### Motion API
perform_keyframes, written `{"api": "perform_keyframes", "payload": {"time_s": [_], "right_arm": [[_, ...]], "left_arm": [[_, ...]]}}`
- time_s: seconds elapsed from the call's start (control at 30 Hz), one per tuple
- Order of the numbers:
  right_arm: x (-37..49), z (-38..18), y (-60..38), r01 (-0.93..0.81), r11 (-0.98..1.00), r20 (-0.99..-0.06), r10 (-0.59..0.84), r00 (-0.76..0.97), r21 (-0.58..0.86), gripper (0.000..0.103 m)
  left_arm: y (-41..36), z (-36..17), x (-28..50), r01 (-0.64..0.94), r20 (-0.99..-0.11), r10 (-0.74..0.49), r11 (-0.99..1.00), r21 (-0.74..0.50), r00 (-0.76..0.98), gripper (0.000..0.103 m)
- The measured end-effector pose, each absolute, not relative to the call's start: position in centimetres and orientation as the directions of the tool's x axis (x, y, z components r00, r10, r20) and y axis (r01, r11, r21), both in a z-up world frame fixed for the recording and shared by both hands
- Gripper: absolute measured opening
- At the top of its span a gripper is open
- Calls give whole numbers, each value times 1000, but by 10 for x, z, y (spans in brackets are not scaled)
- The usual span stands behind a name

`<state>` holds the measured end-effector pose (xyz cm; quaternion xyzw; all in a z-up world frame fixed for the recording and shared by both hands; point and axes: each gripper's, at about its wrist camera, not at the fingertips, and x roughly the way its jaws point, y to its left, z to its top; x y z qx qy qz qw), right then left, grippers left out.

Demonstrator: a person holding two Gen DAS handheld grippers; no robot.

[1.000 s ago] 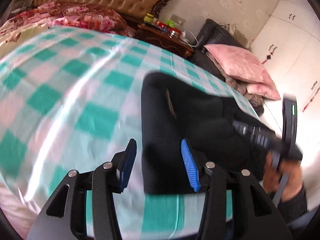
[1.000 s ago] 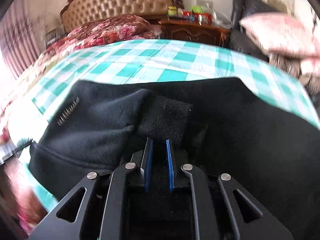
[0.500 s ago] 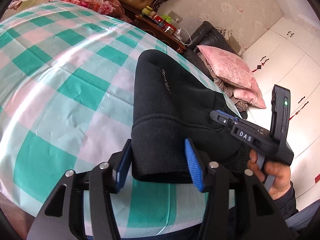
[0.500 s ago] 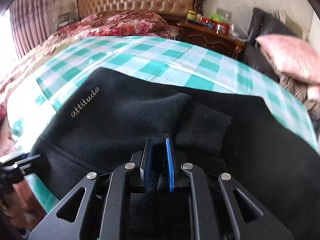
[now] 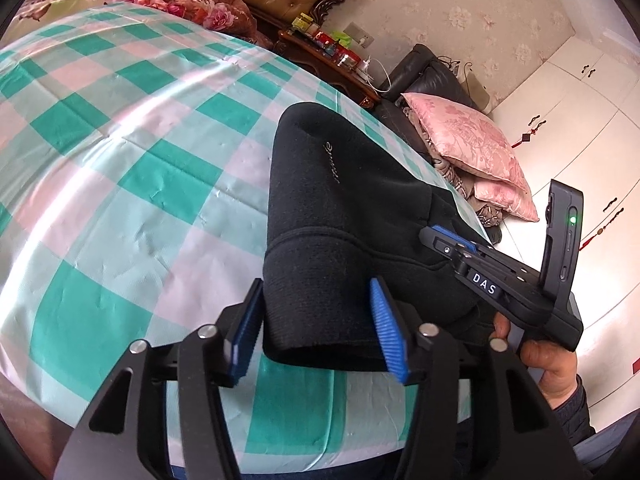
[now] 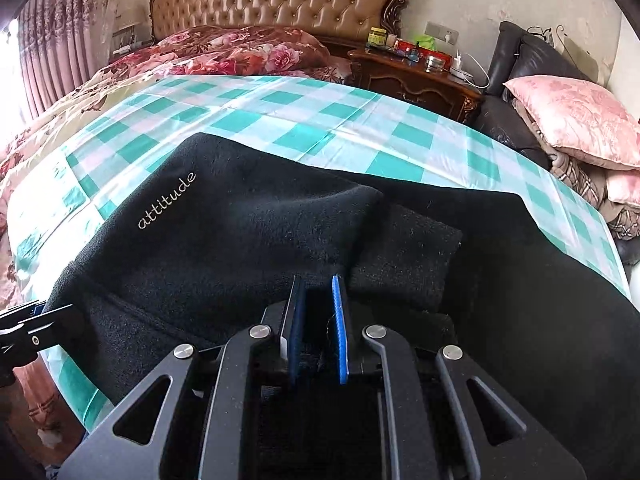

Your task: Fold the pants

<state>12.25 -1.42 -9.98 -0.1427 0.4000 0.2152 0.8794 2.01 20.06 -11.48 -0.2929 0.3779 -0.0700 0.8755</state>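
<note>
Pants position: the black pants (image 5: pixel 344 216) lie folded on the checked bedsheet (image 5: pixel 120 184) near the bed's front edge, waistband end toward the left gripper (image 5: pixel 318 330), the rest running off toward the right gripper (image 6: pixel 318 328).
Left gripper: jaws spread wide, one blue pad (image 5: pixel 386 330) on each side of the ribbed waistband corner; the left pad sits just against the fabric edge, the right one over the cloth, nothing pinched.
Right gripper: blue pads nearly together with a strip of dark fabric between them, so it is clamped on the pants at the fold; in the left wrist view its black body (image 5: pixel 500 284) lies on top of the cloth, the person's hand (image 5: pixel 548 364) wrapped round the handle.
Materials and shapes: soft fleece with a matte nap, a coarser knit band at the waist, white "attitude" lettering (image 6: pixel 166 200) stitched near the hip; the sheet is glossy, teal and pale squares, lightly creased.
Surroundings: tufted tan headboard (image 6: pixel 276 4), floral red quilt (image 6: pixel 224 54), dark wooden nightstand (image 6: pixel 416 76) with jars, pink pillow (image 6: pixel 576 120) on a dark chair.
Change from earlier: a second ago the left view was blurred and the left gripper stood back from the pants; now it is steady, closer, and its pads straddle the waistband. The right gripper keeps its pinch, and the lettering now reads sharply.
</note>
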Motion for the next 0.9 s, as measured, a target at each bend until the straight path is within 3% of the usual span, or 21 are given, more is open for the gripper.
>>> {"api": "perform_keyframes", "payload": {"time_s": [0.6,0.73,0.83,0.9], "right_arm": [[117,-82,-29,-445,895,-779,253,574,-37,12],[106,-76,-47,-370,926,-783,176,597,-73,12],[108,-89,-58,-356,933,-810,174,560,-46,12],[107,-92,-63,-359,933,-806,192,560,-27,12]], "left_arm": [[192,-116,22,-105,-663,-300,861,-498,686,50],[191,-112,22,-123,-672,-283,863,-490,685,56],[189,-101,20,-127,-673,-245,882,-453,697,57],[183,-84,19,-139,-674,-148,926,-352,724,57]]}}
